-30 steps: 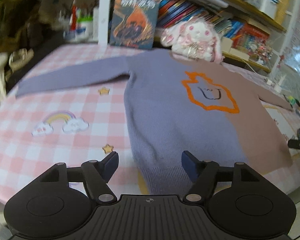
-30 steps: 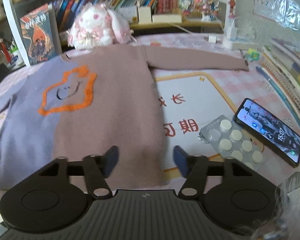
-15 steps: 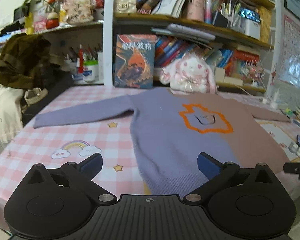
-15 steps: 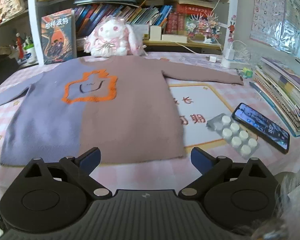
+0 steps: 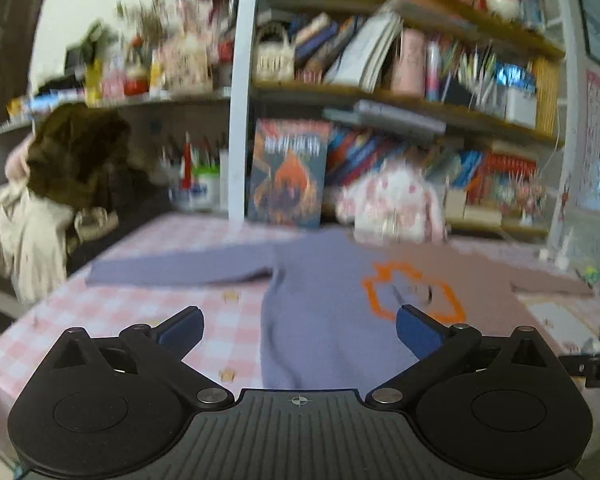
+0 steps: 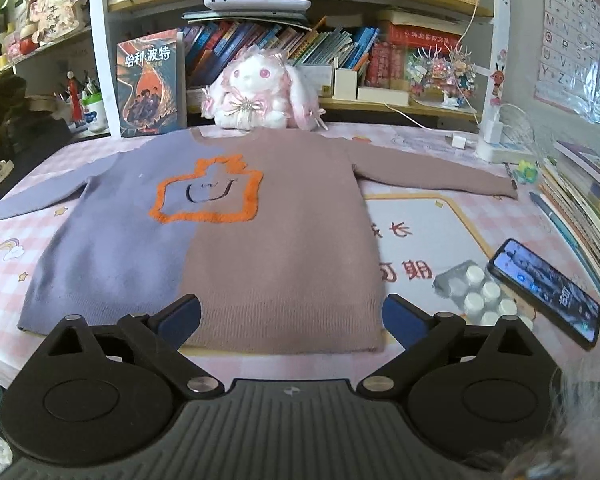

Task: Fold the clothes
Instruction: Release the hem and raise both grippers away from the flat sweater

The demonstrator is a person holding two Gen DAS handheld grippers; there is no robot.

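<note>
Both the left gripper [image 5: 299,330] and right gripper [image 6: 292,318] gape wide, empty, the flat sweater [image 6: 236,240] spread just beyond their fingertips.

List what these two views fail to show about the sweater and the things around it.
- Sweater hem: in the right wrist view the right hand-held gripper covers its middle.
- Left sleeve end: cut off by that view's left edge.
- Plush rabbit and book cover: smeared by motion blur in the left wrist view.
- Phone screen: too small to read.
- Sweater's back: hidden against the table.
</note>
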